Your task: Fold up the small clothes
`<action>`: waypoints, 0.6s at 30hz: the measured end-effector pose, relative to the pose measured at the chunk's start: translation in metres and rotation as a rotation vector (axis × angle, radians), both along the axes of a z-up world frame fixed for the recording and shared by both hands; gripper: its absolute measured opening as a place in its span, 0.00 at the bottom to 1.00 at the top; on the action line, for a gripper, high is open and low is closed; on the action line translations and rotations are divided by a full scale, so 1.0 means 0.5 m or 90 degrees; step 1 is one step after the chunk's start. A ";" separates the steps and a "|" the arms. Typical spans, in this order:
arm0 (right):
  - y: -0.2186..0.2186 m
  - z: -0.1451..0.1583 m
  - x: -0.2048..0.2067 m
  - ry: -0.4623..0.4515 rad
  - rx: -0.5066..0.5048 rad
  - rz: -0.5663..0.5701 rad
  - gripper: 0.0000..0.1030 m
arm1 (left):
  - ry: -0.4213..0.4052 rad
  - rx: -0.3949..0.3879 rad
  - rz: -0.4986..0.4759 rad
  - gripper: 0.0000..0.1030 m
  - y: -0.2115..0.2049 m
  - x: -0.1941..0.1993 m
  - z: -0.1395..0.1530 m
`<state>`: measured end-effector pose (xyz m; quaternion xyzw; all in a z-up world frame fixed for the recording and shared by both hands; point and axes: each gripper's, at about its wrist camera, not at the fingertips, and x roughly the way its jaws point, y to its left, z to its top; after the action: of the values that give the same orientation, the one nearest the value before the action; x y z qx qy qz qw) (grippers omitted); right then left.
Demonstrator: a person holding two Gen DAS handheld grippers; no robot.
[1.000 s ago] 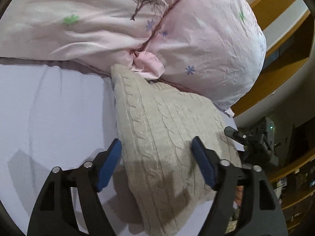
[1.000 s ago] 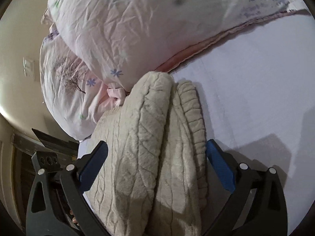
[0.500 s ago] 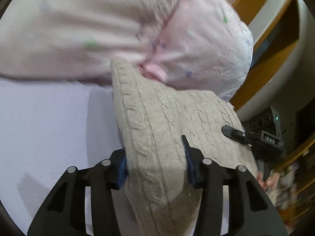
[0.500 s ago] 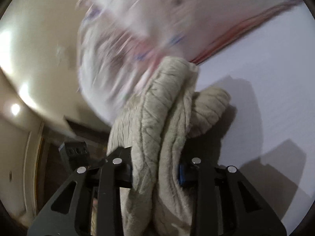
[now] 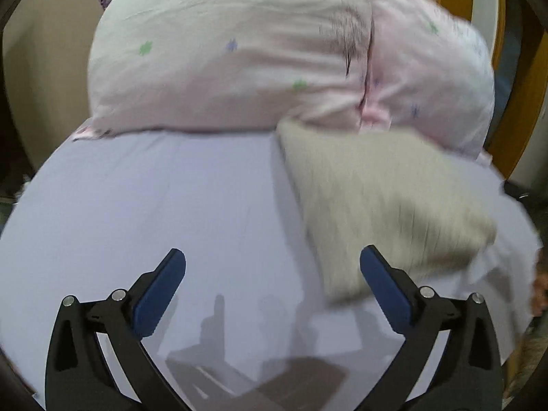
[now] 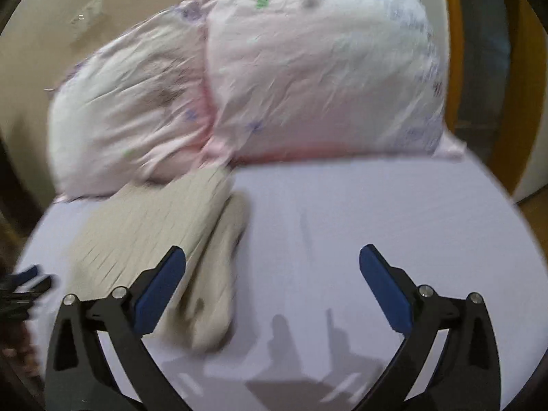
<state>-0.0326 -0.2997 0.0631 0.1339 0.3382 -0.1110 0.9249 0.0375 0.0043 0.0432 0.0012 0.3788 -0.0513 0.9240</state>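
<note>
A folded beige cable-knit sweater lies on the lavender bed sheet, against the pink pillows. In the right wrist view the sweater lies at the left, with a folded part along its right side. My left gripper is open and empty, above the sheet to the left of the sweater. My right gripper is open and empty, with its left finger over the sweater's edge. Both views are blurred by motion.
Two pink flowered pillows lie at the head of the bed, also in the right wrist view. A wooden frame stands at the right. The other gripper shows at the left edge.
Both grippers were shut on the sweater half a second ago. They have let go, opened and pulled back, and the sweater now lies on the sheet.
</note>
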 end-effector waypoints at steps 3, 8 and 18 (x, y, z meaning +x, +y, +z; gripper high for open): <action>0.041 -0.032 -0.025 0.040 0.059 0.059 0.98 | 0.041 0.017 -0.011 0.99 -0.021 -0.021 -0.034; 0.153 -0.090 -0.007 0.105 0.028 0.095 0.98 | 0.078 0.030 -0.018 0.99 -0.048 -0.021 -0.072; 0.219 -0.131 0.038 0.165 -0.076 0.046 0.98 | 0.087 0.049 -0.025 0.99 -0.058 -0.018 -0.090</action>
<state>-0.0137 -0.1900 -0.0026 0.0509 0.4520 -0.1142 0.8832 0.0286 -0.0247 -0.0019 0.0406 0.4424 -0.0548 0.8942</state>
